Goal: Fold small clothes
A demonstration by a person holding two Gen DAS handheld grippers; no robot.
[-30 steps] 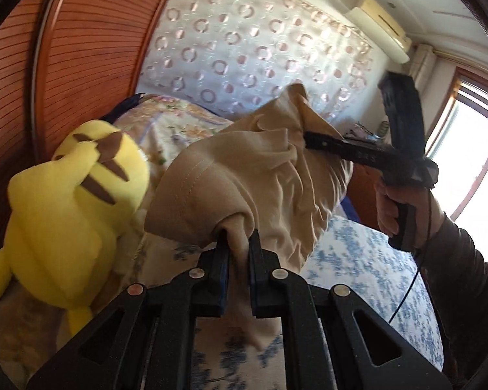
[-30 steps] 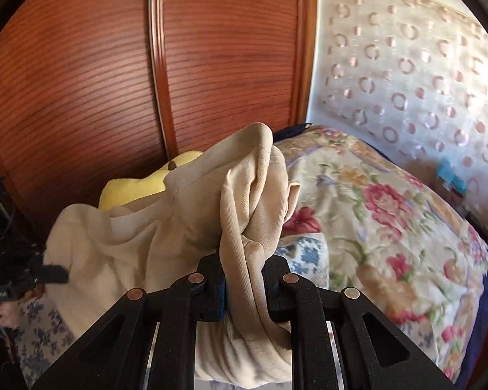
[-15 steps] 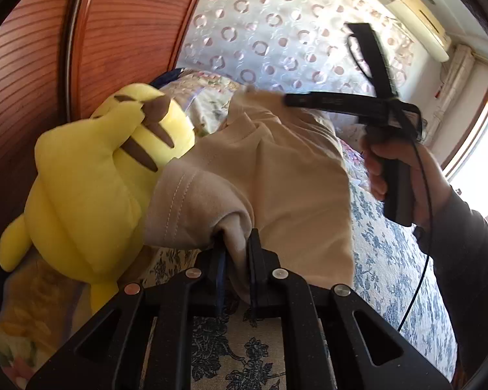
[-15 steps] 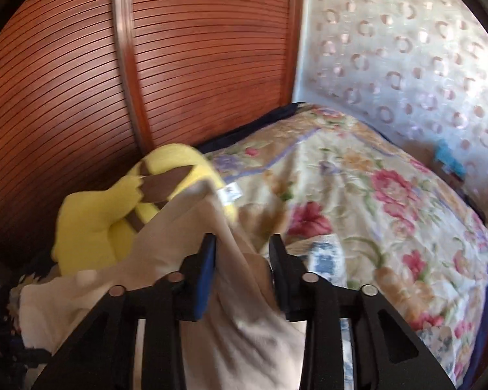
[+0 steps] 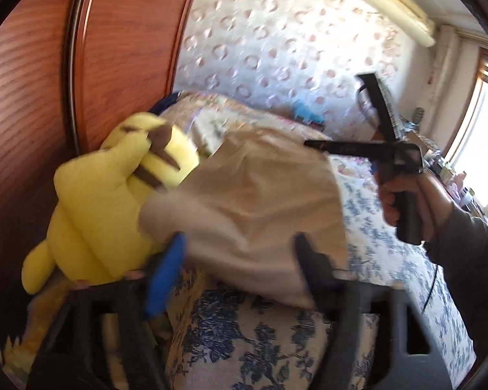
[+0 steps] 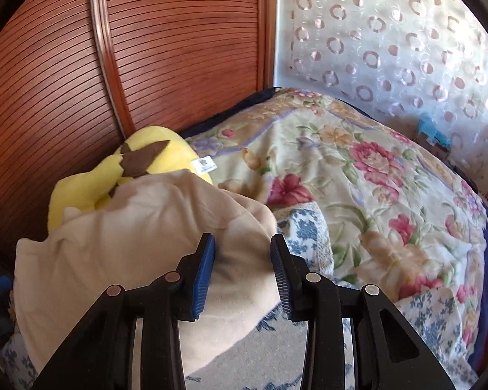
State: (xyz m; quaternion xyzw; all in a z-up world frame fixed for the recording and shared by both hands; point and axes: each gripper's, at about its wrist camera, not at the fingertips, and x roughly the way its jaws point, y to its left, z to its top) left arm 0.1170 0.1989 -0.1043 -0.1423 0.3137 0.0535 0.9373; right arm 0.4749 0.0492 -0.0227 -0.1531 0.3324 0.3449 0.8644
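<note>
A beige garment (image 5: 260, 195) lies folded on the blue-flowered sheet (image 5: 244, 341), its far side leaning on a yellow plush toy (image 5: 107, 201). My left gripper (image 5: 240, 240) is blurred and its jaws are opening wide; the garment's near edge lies between them, and neither pad presses it. In the right wrist view the same garment (image 6: 130, 243) bulges between the parted jaws of my right gripper (image 6: 242, 239), which has no grip on it. The left wrist view also catches the right gripper (image 5: 312, 144) side-on over the garment's far edge, held in a person's hand (image 5: 406, 195).
The plush toy (image 6: 81, 188) sits against a slatted wooden wardrobe door (image 6: 146, 48) on the left. A rose-patterned quilt (image 6: 358, 178) is heaped beyond the garment. A curtain with ring prints (image 6: 390, 32) hangs behind the bed, and a bright window (image 5: 481, 149) is at the right.
Both grippers carried the garment down onto the bed by the plush toy, then let go: the right jaws parted first, the left jaws just sprang wide. The cloth now rests flat.
</note>
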